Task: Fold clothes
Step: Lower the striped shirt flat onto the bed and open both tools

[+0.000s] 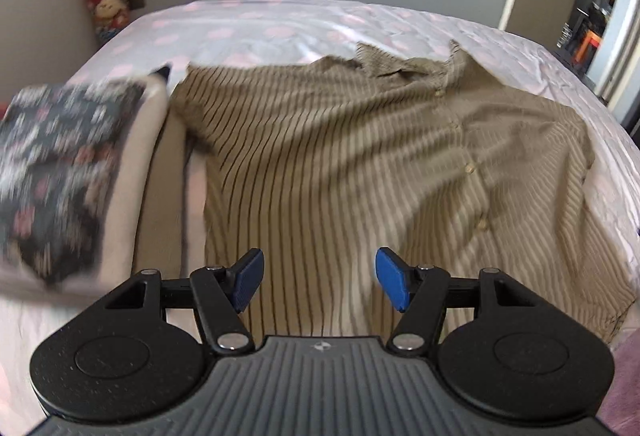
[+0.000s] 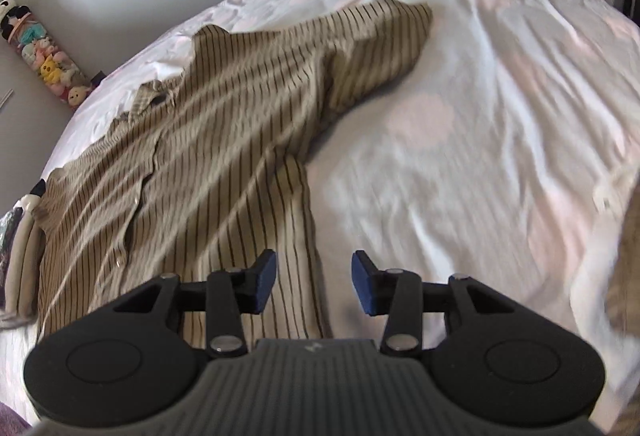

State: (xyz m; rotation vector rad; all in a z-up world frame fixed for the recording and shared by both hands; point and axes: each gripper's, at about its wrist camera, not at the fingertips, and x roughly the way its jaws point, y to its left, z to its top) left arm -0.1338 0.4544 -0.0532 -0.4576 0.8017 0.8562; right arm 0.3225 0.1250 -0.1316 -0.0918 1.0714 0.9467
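Left wrist view: we hover our left gripper (image 1: 319,284), jaws apart and holding nothing, over the lower hem of a tan striped shirt (image 1: 340,164) spread button-side up on the bed (image 1: 280,24), beside a stack of folded clothes (image 1: 60,172). Right wrist view: our right gripper (image 2: 314,284), jaws likewise apart and empty, hangs above the shirt's right edge, one sleeve (image 2: 380,48) flung outward across the sheet. We judge the fold has not begun; the cloth lies rumpled, though motion blur may exaggerate that. Next move likely calls for pinching the hem corners or sleeve and drawing them inward.
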